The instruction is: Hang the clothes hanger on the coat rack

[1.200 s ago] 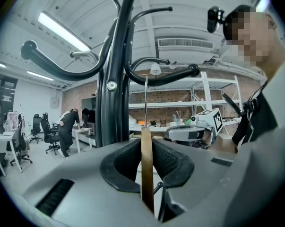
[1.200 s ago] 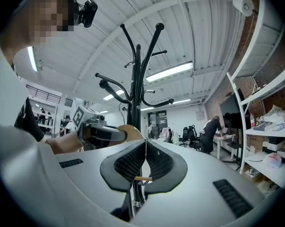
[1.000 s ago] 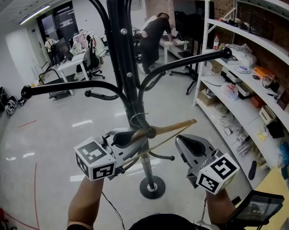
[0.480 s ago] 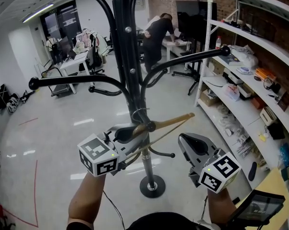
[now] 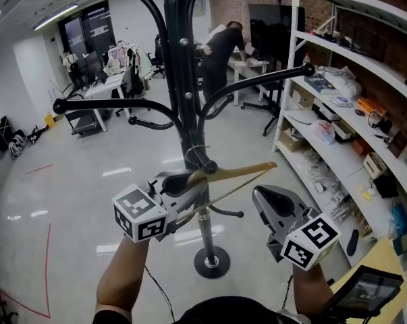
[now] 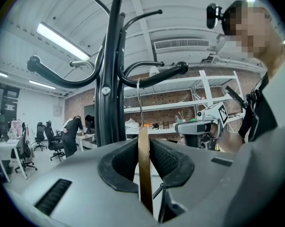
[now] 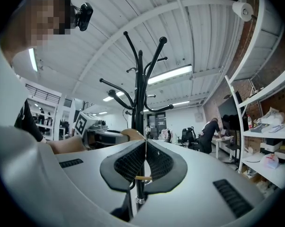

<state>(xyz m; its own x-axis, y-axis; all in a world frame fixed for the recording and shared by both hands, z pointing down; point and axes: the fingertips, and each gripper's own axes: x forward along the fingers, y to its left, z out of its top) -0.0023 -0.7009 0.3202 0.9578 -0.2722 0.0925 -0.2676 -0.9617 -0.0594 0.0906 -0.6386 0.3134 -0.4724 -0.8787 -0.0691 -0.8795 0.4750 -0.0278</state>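
Left gripper (image 5: 188, 183): jaws pinching the wooden clothes hanger (image 5: 238, 173) on edge, near the middle of its top bar. The left gripper view shows the wood standing upright between the two ribbed pads, both pressed flat against it. Marker cube faces up, toward the person.

The hanger's wooden arm runs out to the right of the left jaws, tilted slightly upward. A thinner lower bar slopes back down under them.

Wire hook (image 6: 138, 103): rises straight up from the wood, above the left jaws and just beside the pole of the coat rack (image 5: 179, 79). Its top sits close under one curved arm of the rack. Cannot tell whether hook and arm are touching.

The rack is black and stands directly ahead of both sets of jaws, with curved arms ending in ball tips. Its round base (image 5: 212, 262) rests on the pale floor (image 5: 88, 181) below the jaws.

Right gripper (image 7: 144, 148): jaws pressed together at the tips, nothing between them. It is held to the right of the hanger's free end, apart from it.

Far right of the right jaws: white shelves (image 5: 345, 52) loaded with small items.
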